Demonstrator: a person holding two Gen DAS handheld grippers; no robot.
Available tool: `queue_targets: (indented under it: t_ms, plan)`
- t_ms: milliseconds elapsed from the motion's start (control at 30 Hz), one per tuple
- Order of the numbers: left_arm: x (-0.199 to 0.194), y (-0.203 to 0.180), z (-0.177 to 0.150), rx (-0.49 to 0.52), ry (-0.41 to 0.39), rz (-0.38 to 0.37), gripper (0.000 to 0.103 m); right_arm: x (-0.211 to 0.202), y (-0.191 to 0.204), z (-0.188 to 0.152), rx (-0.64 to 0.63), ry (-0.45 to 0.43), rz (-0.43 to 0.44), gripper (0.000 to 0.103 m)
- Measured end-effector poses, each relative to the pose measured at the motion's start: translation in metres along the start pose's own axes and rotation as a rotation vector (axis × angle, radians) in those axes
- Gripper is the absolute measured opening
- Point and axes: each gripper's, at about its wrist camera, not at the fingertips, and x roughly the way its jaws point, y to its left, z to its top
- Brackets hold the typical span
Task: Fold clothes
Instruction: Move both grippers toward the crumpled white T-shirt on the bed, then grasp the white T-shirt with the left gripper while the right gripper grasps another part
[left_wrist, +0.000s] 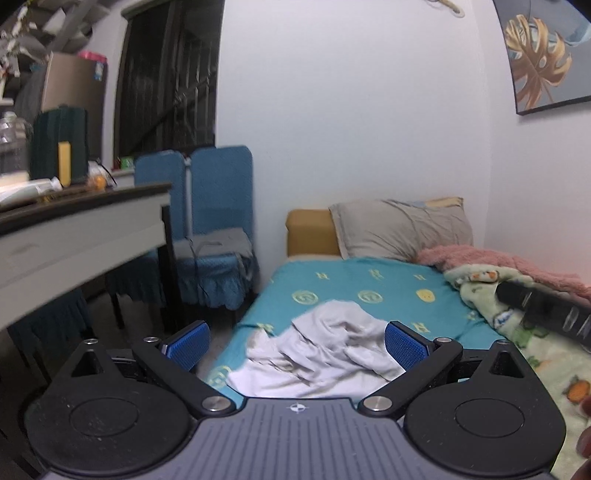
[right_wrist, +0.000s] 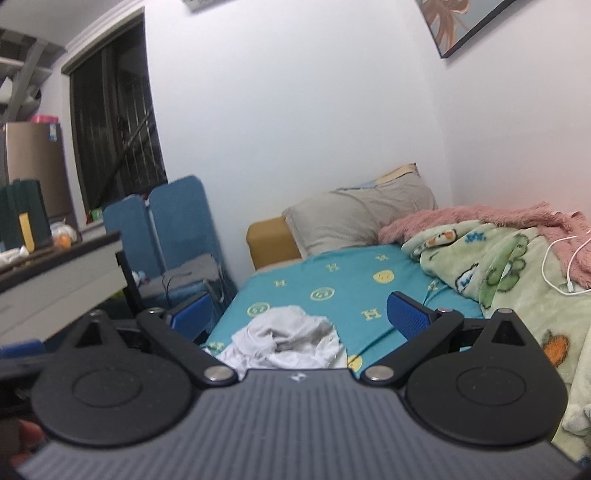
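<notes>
- The left gripper (left_wrist: 295, 345) hangs above the near end of the bed, its blue-padded fingers (left_wrist: 404, 349) spread wide with nothing between them.
- The right gripper (right_wrist: 299, 319) is likewise spread wide and empty, its blue pads (right_wrist: 408, 317) well apart and clear of any cloth.
- A dark, blurred object (left_wrist: 543, 310) crosses the right edge of the left wrist view above the blanket; it may be the other gripper, but that cannot be told for sure.
- Just beyond both grippers, a crumpled white garment (left_wrist: 325, 354) lies in a loose heap on the teal bedsheet (left_wrist: 369, 280), near the foot of the bed and toward its left edge; from the right wrist view the same heap (right_wrist: 288, 343) sits low in the centre.
- The sheet (right_wrist: 332, 291) bears yellow smiley and letter patterns.
- To the right of the garment, apart from it, a green cartoon-print blanket (right_wrist: 498, 266) is bunched along the wall side, with a pink fluffy blanket (right_wrist: 480, 216) above it and a white cable (right_wrist: 561, 266) lying across them.
- Further back, a grey pillow (left_wrist: 402, 229) leans at the head of the bed against a mustard-yellow headboard block (left_wrist: 310, 230).
- Left of the bed stand blue-covered chairs (left_wrist: 218, 221) and a cluttered desk (left_wrist: 74, 221).
- Farthest off are a dark window (left_wrist: 166, 74) and a leaf picture (left_wrist: 543, 55) on the white wall.
</notes>
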Motion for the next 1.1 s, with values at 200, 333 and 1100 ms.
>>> queue_targets:
  t_ms: [200,333,1100]
  plan:
    - [0.061,0.014,-0.027,0.001,0.155,-0.1,0.102,0.011,-0.012,0.01,0.037,-0.039,0.001,0.103]
    - [0.12,0.033,-0.039,-0.051,0.222,-0.195,0.1,0.029,-0.017,0.004,0.063,0.01,0.051,0.103]
    - [0.41,-0.051,-0.056,0.219,0.262,-0.147,0.012,0.162,-0.073,-0.101,0.162,0.329,0.09,0.099]
